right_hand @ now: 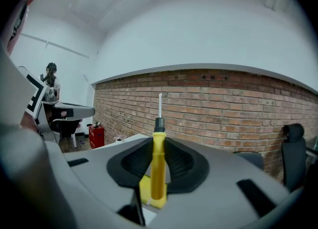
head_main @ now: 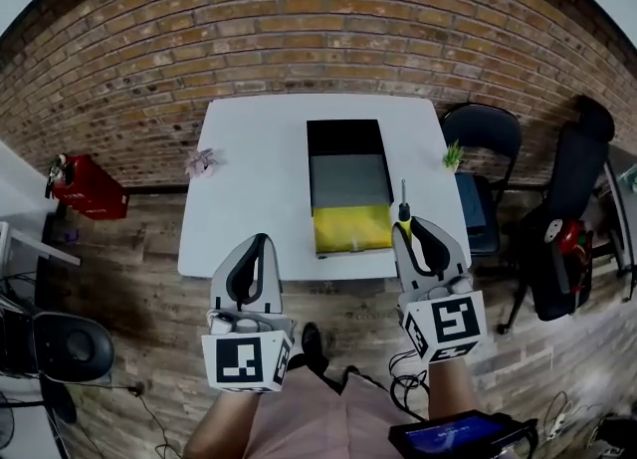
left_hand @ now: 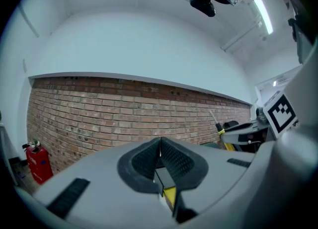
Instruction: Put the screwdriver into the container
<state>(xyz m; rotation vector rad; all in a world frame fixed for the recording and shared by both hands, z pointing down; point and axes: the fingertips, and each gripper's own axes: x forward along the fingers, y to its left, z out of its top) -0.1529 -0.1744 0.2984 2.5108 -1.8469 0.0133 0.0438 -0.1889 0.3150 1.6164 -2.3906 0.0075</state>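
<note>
The screwdriver has a yellow handle, a black collar and a thin metal shaft. My right gripper is shut on its handle, over the table's near right edge, just right of the container. In the right gripper view the screwdriver stands upright between the black pads, its shaft toward the brick wall. The container is a long open tray on the white table, black at the far end, grey in the middle, yellow at the near end. My left gripper hovers at the table's near left edge; its pads meet with nothing between them.
A small pinkish object lies at the table's left side and a little green plant at its right edge. Dark chairs stand to the right. A red box sits on the floor at left. A person stands far off.
</note>
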